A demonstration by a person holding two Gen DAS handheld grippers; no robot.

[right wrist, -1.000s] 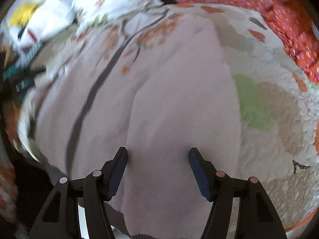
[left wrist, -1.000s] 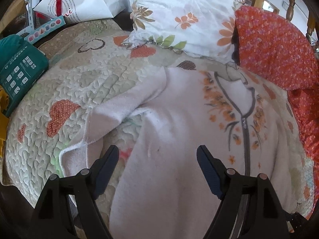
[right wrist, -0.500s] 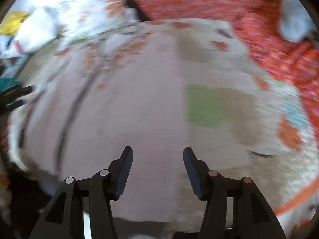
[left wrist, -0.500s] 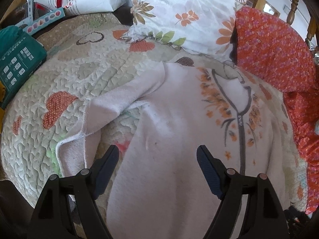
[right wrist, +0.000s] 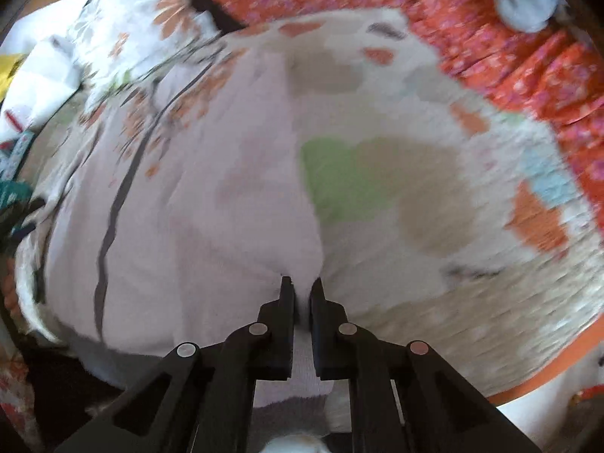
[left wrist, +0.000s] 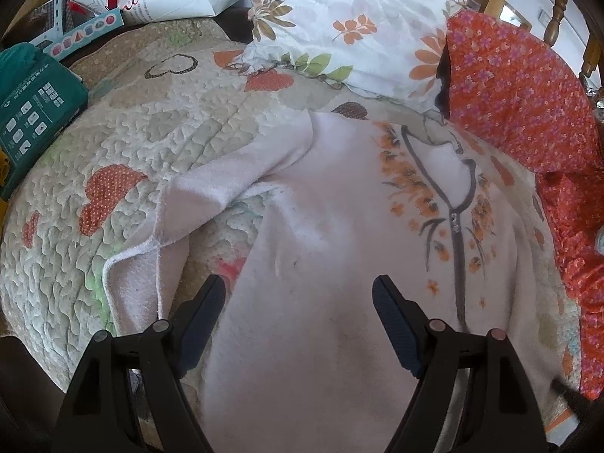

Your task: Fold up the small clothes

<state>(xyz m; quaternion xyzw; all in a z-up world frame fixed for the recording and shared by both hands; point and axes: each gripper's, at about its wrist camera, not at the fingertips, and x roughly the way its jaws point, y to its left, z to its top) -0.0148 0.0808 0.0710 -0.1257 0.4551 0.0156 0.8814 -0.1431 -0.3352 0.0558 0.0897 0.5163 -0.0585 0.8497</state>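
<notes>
Pale pink fleecy garment [left wrist: 332,226] on lumpy quilt [left wrist: 124,143], edge pinched in right tool [right wrist: 301,283], left tool [left wrist: 298,302] spread wide above.

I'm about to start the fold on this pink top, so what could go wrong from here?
The right gripper pinches only a small bunch at the top's side edge, so the fabric may slip out when lifted. The left gripper hangs open, holding nothing, so the fold could skew. The sleeve lies doubled on the quilt and may get trapped crooked.
</notes>
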